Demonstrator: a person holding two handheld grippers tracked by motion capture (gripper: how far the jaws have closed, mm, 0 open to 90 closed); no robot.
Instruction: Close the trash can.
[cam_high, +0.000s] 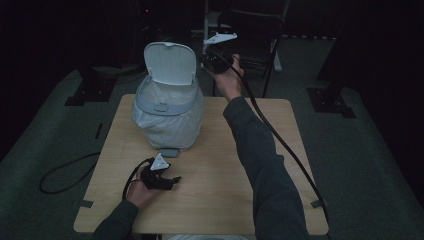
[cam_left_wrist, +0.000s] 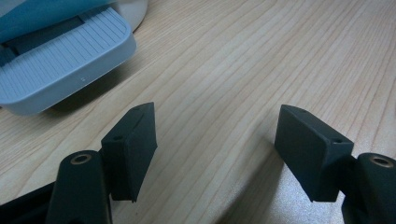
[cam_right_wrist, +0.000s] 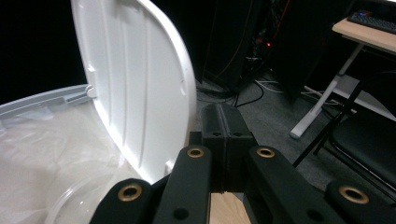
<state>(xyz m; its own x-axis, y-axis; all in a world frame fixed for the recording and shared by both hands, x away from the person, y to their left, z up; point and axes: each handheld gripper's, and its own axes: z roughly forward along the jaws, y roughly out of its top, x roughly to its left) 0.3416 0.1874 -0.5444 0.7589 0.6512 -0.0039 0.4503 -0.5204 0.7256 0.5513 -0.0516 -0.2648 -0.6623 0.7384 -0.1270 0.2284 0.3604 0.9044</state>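
My right gripper (cam_high: 210, 61) hovers jaws together beside the pedal bin's (cam_high: 167, 117) raised lid (cam_right_wrist: 140, 84); my left gripper (cam_left_wrist: 215, 154) rests jaws apart by its pedal (cam_left_wrist: 60, 65). No readable writing.

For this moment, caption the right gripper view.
Shut right tool beside the bin's raised white lid, liner bag below.

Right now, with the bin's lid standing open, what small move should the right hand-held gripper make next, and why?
Probably nudge the upright white plastic lid forward and down to close it. The right hand-held gripper sits shut just beside the lid's edge, above the bag-lined grey pedal bin, while the left hand-held gripper rests open on the wooden table.
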